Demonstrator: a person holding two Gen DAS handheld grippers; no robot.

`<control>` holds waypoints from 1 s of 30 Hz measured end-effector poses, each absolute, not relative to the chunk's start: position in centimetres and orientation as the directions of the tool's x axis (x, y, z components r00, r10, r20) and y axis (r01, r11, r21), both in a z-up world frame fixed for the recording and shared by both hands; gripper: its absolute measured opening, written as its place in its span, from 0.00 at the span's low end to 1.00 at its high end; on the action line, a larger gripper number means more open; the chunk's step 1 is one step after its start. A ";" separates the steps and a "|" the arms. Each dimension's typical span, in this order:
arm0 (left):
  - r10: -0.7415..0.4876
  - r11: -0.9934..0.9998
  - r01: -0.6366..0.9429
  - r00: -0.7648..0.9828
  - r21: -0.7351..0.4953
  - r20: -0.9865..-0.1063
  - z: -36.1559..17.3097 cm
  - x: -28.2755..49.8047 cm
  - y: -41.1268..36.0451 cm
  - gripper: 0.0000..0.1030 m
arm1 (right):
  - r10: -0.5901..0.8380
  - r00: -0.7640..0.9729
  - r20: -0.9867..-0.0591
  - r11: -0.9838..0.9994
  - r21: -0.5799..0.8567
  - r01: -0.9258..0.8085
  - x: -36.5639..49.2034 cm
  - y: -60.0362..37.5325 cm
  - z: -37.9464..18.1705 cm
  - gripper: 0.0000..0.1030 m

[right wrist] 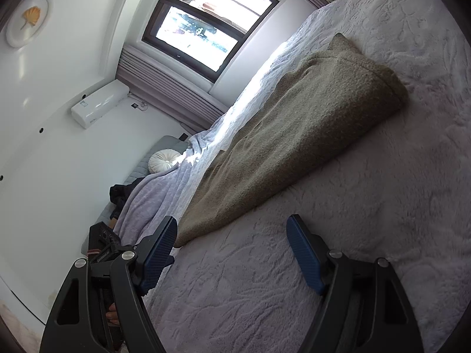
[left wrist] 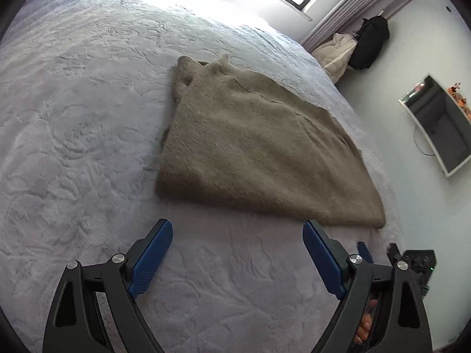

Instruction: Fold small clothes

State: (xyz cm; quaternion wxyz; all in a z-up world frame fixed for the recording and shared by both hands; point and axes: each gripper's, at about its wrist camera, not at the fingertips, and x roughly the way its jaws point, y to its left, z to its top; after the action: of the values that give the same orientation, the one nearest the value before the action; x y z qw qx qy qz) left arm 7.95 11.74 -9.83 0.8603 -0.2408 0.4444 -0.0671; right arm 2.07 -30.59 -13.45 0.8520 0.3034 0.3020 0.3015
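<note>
A fuzzy olive-grey knit garment (left wrist: 259, 147) lies folded flat on the pale lavender plush bedspread (left wrist: 73, 117). My left gripper (left wrist: 238, 229) is open and empty, hovering over the bedspread just short of the garment's near edge. In the right wrist view the same garment (right wrist: 294, 135) stretches diagonally across the bedspread (right wrist: 382, 206), its near corner close to my left fingertip. My right gripper (right wrist: 232, 226) is open and empty, just in front of that corner. The other gripper's body (left wrist: 412, 261) shows at the left wrist view's lower right.
The bed edge runs along the right in the left wrist view, with a wall, a mirror (left wrist: 438, 123) and a hanging black bag (left wrist: 368, 44) beyond. In the right wrist view a window (right wrist: 212, 23), an air conditioner (right wrist: 100, 103), a round white cushion (right wrist: 164, 160) and dark clothes lie left of the bed.
</note>
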 end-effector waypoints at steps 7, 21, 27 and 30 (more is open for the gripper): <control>-0.281 0.907 -0.080 0.618 -0.414 -0.734 -9.1 10.2 13.7 0.87 | 0.691 0.638 -0.340 0.643 0.692 -0.327 2.1 -30.2 -13.3 0.77; -0.365 0.925 0.102 0.504 -0.365 -0.783 -9.6 13.5 12.5 0.58 | 0.533 0.660 -0.530 0.736 0.675 -0.052 5.0 -37.2 -6.9 0.77; -0.395 0.911 0.098 0.483 -0.401 -0.781 -10.0 14.2 13.0 0.18 | 0.607 0.636 -0.476 0.586 0.809 0.046 7.0 -38.5 -10.3 0.77; -0.414 0.900 0.096 0.493 -0.425 -0.765 -9.1 14.0 13.2 0.12 | 0.601 0.626 -0.496 0.567 0.817 0.103 8.8 -38.1 -11.3 0.31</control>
State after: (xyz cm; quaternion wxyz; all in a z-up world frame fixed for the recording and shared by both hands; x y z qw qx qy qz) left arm 14.04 13.22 -9.10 0.8480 -0.1655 0.4805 -0.1506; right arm 8.83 -38.12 -11.25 0.7884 0.4377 0.4023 0.1580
